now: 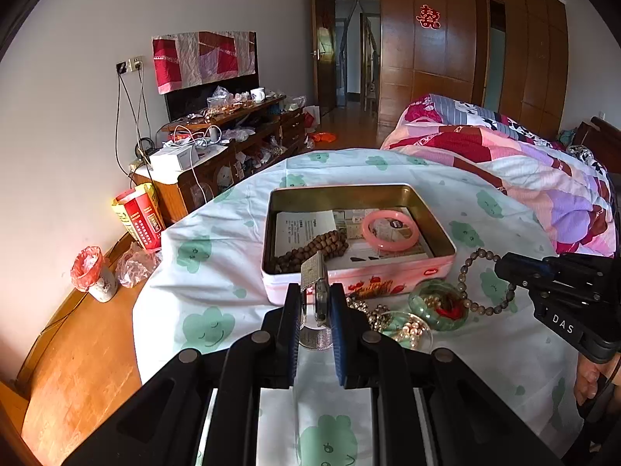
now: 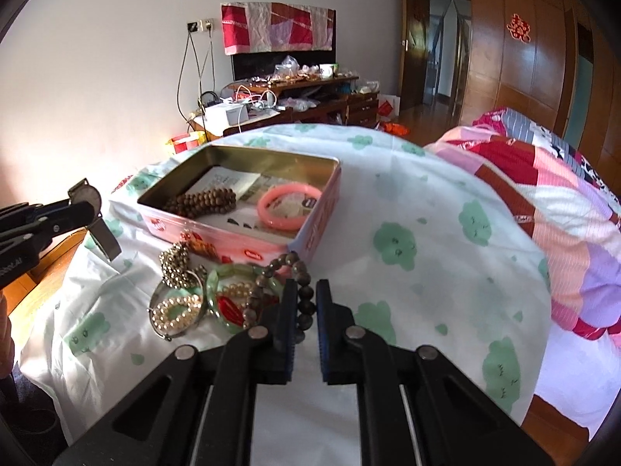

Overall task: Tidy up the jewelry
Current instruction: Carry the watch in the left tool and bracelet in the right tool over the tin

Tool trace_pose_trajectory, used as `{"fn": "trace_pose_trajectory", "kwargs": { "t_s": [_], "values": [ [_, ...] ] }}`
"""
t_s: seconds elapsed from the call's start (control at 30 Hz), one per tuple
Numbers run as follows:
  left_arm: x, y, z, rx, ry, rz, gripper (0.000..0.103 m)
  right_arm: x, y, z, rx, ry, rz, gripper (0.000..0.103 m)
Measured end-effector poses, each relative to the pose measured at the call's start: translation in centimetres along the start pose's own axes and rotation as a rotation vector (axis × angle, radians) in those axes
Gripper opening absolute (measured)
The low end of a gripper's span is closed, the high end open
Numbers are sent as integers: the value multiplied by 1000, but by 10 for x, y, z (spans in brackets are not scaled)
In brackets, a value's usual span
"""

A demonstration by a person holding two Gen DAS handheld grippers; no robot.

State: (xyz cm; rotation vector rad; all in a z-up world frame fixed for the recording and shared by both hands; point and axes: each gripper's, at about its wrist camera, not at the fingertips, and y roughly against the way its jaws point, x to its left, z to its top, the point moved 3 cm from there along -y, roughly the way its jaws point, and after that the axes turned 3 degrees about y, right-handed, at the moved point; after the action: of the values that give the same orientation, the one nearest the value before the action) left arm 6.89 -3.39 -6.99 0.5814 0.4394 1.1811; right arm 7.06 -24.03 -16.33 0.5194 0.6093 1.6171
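The left claw (image 1: 315,306) is pinched on a wristwatch (image 1: 320,298) by the edge of its round case, so the mesh strap hangs free on both sides and nothing bends; it holds the watch just in front of the tin (image 1: 423,273), probably to carry it over the near wall; the right claw (image 2: 304,303) is pressed together on a dark bead bracelet (image 2: 300,272), gripping one side of the loop at the edge of the loose pile, which I judge the easiest way to draw it clear of its neighbours; the rest of the loop drapes toward the tin's near corner. Beside it on the bed sheet (image 2: 427,202) lie the things not yet sorted: a green bangle (image 2: 227,272) with a red piece and pearls inside its ring, a clear bangle (image 2: 176,312) ringed with pale beads, and a heap of silvery ball beads (image 2: 176,266), all touching or overlapping. The tin, open and lidless, sits on the bed beyond them; inside it are a coil of brown wooden beads (image 1: 310,250) toward the left, a pink bangle (image 1: 390,230) toward the right, and printed papers flat beneath both; the far half of the tin looks free for more.
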Motion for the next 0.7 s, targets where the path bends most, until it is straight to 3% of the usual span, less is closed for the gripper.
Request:
{"fn": "trace_pose_trajectory", "kwargs": {
  "t_s": [0.7],
  "values": [
    [-4,6,48,-61,-46,-4,14,1,18,42,-102,45,-7,12]
  ]
}}
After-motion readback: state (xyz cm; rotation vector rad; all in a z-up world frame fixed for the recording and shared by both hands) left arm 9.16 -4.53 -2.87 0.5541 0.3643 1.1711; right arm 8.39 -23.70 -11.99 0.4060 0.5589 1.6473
